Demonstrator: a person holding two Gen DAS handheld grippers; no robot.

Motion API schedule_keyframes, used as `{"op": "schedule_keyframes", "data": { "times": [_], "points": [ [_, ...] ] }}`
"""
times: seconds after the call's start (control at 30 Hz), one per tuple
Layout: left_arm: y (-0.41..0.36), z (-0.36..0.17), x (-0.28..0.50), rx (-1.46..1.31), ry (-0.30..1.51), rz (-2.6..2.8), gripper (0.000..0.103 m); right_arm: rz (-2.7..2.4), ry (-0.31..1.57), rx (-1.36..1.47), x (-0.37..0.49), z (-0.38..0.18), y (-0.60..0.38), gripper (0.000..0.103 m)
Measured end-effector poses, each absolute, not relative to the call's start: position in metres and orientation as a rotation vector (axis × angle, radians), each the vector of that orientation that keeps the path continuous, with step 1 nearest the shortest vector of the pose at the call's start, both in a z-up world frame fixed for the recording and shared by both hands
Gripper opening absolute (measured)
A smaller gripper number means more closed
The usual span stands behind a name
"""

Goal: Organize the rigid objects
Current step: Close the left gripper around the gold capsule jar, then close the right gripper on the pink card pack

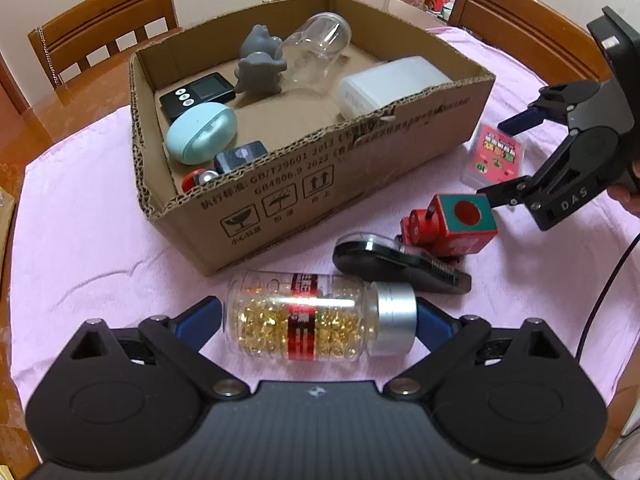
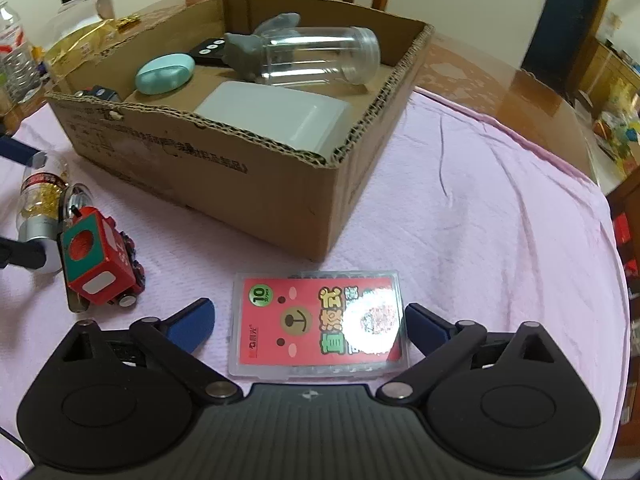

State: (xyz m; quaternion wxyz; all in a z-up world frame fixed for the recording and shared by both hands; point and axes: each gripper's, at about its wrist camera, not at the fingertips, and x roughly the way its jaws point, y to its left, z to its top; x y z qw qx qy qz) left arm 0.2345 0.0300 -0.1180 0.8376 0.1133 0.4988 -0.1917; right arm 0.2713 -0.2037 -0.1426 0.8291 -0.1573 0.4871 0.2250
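Straddling the capsule bottle (image 1: 316, 320) at lower centre, the left gripper (image 1: 318, 314) is gaping unclamped, the right gripper (image 2: 310, 320) likewise bracketing the card case (image 2: 320, 324); each needs squeezing shut before boxing.

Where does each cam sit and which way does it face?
Left wrist: on the left gripper, tilted down at the capsule bottle between its fingers; the right gripper shows at the right.
Right wrist: on the right gripper, tilted down at the pink card case between its open fingers.
Shared: cardboard box, red toy train, capsule bottle, pink cloth.
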Motion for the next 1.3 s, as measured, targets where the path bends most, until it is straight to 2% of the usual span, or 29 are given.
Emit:
{"op": "schedule_keyframes", "data": {
  "times": [0.13, 0.57, 0.97, 1.3],
  "points": [
    [0.028, -0.118, 0.234, 0.236, 1.061, -0.405, 0.093, 0.5, 1.036, -0.335, 0.273, -0.14, -0.203, 0.092],
    [0.028, -0.099, 0.23, 0.256, 1.067, -0.427, 0.093, 0.472, 1.088, -0.318, 0.266, -0.13, -0.204, 0.092],
    [0.02, -0.042, 0.218, 0.27, 1.014, -0.502, 0.093, 0.507, 1.075, -0.321, 0.251, -0.085, -0.212, 0.092],
    [0.003, -0.01, 0.246, 0.283, 0.908, -0.497, 0.093, 0.562, 0.985, -0.312, 0.245, -0.043, -0.208, 0.092]
  ]
}}
